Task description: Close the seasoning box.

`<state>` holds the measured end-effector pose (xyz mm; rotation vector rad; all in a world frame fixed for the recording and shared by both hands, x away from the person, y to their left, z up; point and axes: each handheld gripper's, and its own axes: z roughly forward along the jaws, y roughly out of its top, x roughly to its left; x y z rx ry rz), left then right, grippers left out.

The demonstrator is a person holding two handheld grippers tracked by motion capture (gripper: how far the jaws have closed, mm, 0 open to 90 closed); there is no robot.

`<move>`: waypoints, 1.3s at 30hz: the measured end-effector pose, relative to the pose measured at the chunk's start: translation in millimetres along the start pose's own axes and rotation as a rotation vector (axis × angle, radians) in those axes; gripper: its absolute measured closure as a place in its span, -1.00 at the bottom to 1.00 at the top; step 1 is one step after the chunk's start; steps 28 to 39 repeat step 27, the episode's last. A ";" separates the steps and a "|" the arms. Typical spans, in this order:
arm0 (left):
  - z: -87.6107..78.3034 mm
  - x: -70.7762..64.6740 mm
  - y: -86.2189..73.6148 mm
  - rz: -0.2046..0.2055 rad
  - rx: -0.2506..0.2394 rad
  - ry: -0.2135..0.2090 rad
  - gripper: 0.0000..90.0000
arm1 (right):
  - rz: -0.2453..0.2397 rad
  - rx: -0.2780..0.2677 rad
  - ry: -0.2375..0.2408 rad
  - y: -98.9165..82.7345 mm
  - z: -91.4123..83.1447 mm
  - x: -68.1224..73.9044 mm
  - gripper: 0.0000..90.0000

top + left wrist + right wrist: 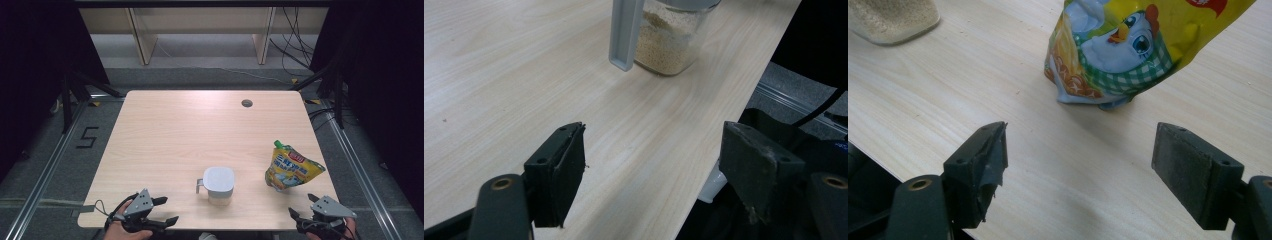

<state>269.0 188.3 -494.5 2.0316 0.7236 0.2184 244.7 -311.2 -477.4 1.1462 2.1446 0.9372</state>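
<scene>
A clear jar (218,185) with a white lid and a grey handle holds beige grains and stands near the table's front edge. In the left gripper view the jar (669,37) is ahead of my jaws. A yellow spouted pouch (290,167) printed with a cartoon chicken stands to the jar's right. My left gripper (167,210) rests at the front left, open and empty, pointing right toward the jar. The left gripper (654,150) has bare wood between its jaws. My right gripper (302,205) sits at the front right corner, open, just short of the pouch (1128,50). Nothing lies in the right gripper (1083,145).
The light wooden table (175,130) has a round cable hole (246,103) at the back right. Dark floor, rails and cables surround it. The jar's base (893,20) shows at the upper left in the right gripper view. The table's front edge runs close under both grippers.
</scene>
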 end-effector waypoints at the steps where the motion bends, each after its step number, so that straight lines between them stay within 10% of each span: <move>1: 0.3 0.0 -0.8 -0.007 0.015 0.006 -0.42 | -0.002 0.000 0.001 0.0 0.1 0.0 -0.49; 39: 1.3 6.9 -3.2 -0.017 0.043 0.050 -0.43 | -0.011 0.017 0.013 -6.8 4.7 -7.9 -0.50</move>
